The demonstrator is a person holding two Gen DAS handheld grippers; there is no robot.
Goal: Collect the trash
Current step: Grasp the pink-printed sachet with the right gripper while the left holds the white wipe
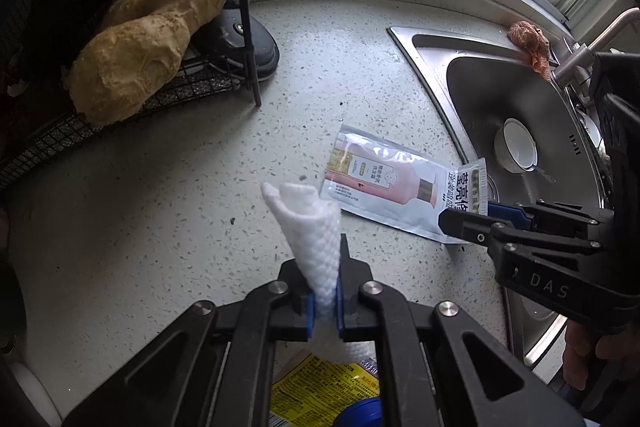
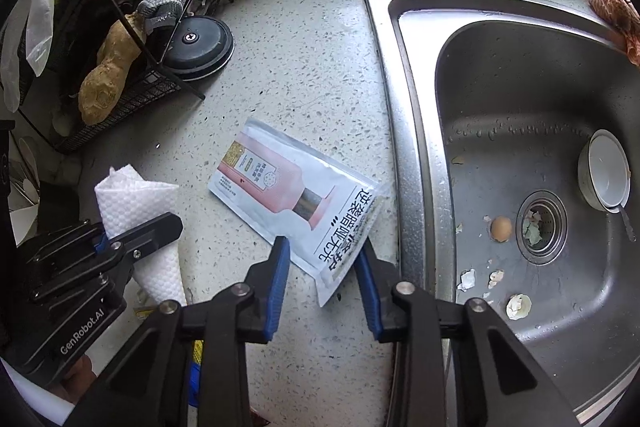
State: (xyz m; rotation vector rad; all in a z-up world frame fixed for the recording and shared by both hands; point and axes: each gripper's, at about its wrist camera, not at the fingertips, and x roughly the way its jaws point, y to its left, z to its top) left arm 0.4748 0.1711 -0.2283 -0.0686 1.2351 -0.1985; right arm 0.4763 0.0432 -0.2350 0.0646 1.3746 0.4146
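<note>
Glossy flat sachet (image 2: pixel 298 203) — dimpled paper towel (image 1: pixel 310 227) rolled cone-like.

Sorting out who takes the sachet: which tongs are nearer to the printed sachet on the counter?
Right. The right tongs straddle the printed sachet's end nearest the sink; the left tongs sit off to its side, clamped on a rolled paper towel.

Left fingers (image 1: pixel 308 311) clamped on paper towel (image 1: pixel 312 227); right fingers (image 2: pixel 280 267) apart, downward-tilted.
</note>
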